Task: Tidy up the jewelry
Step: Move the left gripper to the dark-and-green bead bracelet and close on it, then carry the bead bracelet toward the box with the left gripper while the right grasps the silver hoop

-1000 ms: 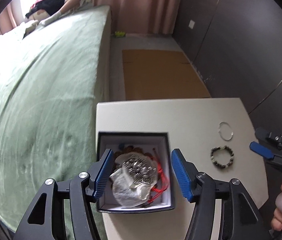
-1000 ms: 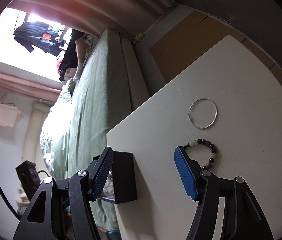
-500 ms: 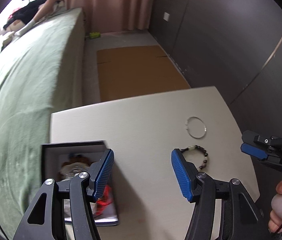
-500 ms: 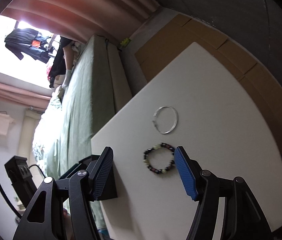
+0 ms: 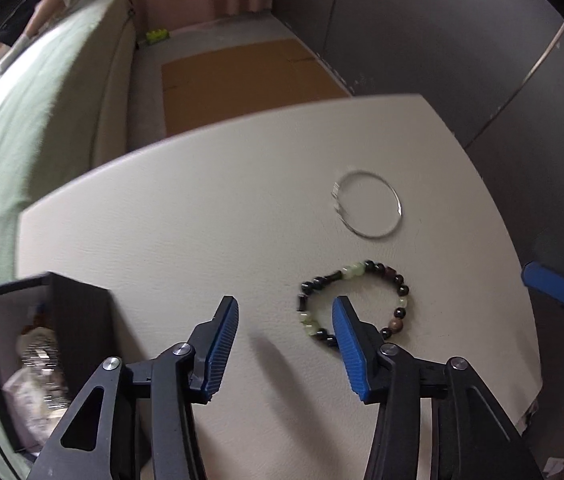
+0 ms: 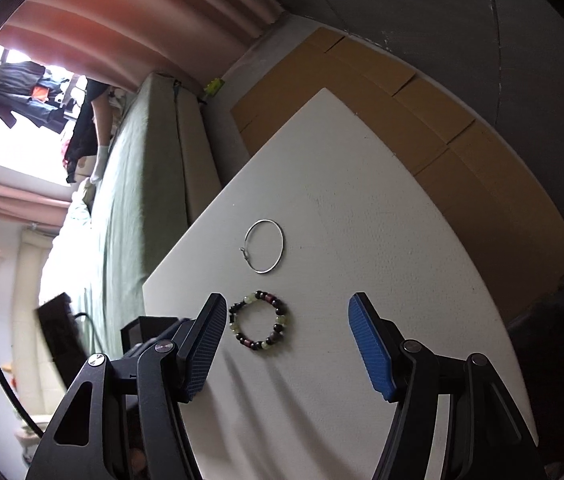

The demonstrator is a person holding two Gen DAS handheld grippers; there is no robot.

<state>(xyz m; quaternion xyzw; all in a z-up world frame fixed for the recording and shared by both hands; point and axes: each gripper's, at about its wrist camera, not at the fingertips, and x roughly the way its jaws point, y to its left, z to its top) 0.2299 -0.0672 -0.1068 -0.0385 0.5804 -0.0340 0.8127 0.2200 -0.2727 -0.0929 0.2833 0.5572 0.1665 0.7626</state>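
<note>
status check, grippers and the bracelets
Left gripper open, empty, right finger overlapping beaded bracelet. Right gripper open, empty. Silver bangle loose on table. Nothing blocking.

Both wrist cameras look down along their hand-held gripper at the white rectangular worktop (image 5: 202, 220) (image 6: 362, 220) from close above, sharing the dark-and-green beaded bracelet (image 5: 362, 276) (image 6: 260, 322) just ahead.

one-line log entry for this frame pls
left gripper: open, empty, by beaded bracelet | right gripper: open, empty | silver bangle: on table | jewelry box: open
</note>
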